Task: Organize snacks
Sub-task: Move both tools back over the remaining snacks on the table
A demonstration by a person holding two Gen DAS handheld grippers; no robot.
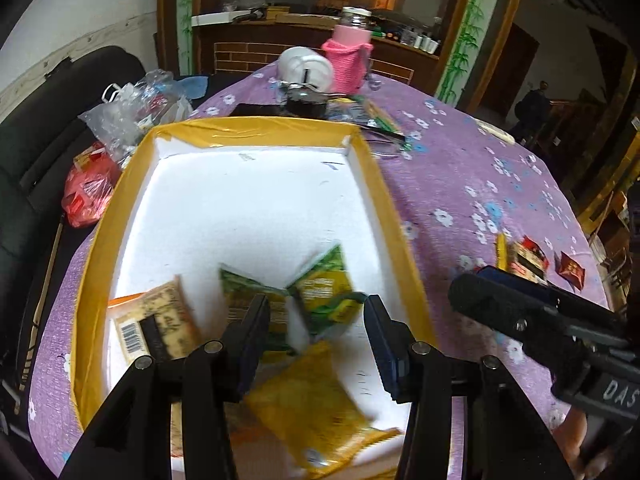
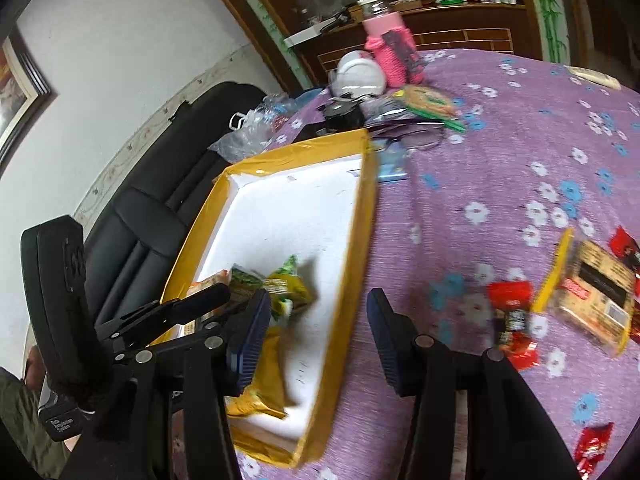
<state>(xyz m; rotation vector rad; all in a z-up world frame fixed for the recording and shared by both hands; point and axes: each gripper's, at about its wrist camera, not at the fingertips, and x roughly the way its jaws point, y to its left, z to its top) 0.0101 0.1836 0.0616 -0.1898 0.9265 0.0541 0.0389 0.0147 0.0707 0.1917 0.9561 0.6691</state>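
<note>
Snacks lie in two groups: some inside the white foam box (image 1: pixel 248 208) with its yellow-taped rim, others loose on the purple flowered cloth of the bench (image 1: pixel 472 184). The left hand-held gripper (image 1: pixel 316 332) hangs over the near end of the box with its jaws apart and nothing pressed between them; right below it are a yellow packet (image 1: pixel 308 412), a green packet (image 1: pixel 320 284) and, toward the box's left wall, a tan packet with a barcode (image 1: pixel 156 324). The right hand-held gripper (image 2: pixel 320 328) is likewise released and empty, its left finger (image 2: pixel 250 340) over the box and its right finger over the cloth beyond the box's right wall. Near the bench's right edge lie a red wrapped snack (image 2: pixel 510 320), a tan biscuit packet (image 2: pixel 592 300) just beside it, and another red wrapper (image 2: pixel 594 446) closer to the near edge. At the far edge of the bench stand a jar in a pink knitted sleeve (image 1: pixel 348 60) and a white bowl-like thing (image 1: pixel 306 66). Beyond the bench's left edge, clear and red plastic bags (image 1: pixel 120 120) rest on a black chair (image 2: pixel 160 200).
</note>
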